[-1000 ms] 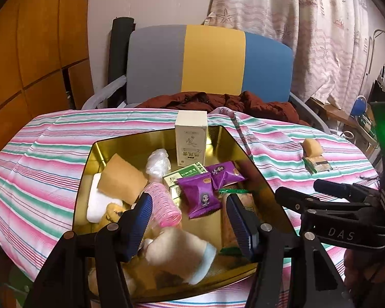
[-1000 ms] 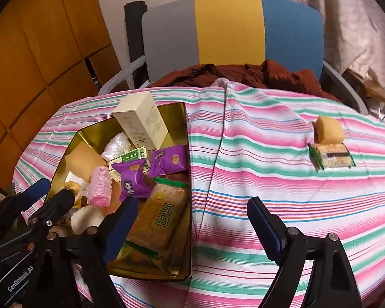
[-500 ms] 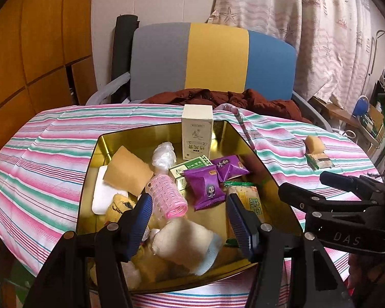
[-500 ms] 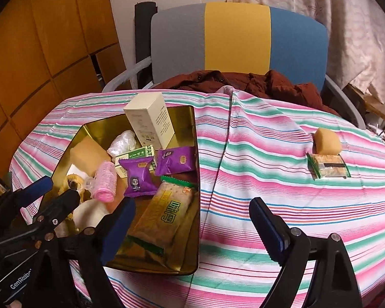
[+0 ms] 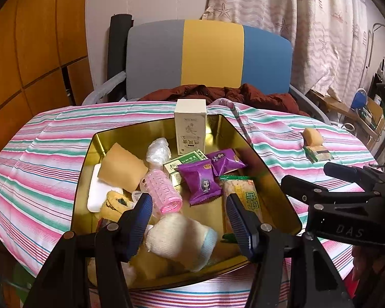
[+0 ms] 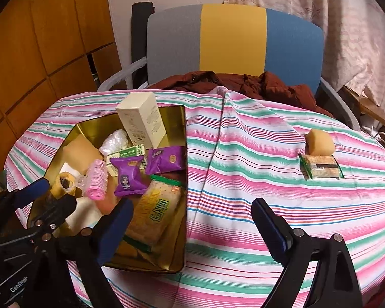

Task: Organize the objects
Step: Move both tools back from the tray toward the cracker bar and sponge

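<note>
The shiny gold metal tin (image 5: 243, 138) mirrors its contents; inside it lie glossy purple foil packets (image 5: 201, 183), a matt cream cardboard box (image 5: 191, 128) and a ridged pink plastic roller (image 5: 161, 191). Under the tin, the striped cloth (image 6: 256, 179) looks soft.

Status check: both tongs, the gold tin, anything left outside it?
Left tongs open, empty, over gold tin. Right tongs open, empty. Sponge roll and green packet on cloth outside tin. Path clear.

Left gripper (image 5: 188, 217) agape, empty; right gripper (image 6: 192, 220) likewise
</note>
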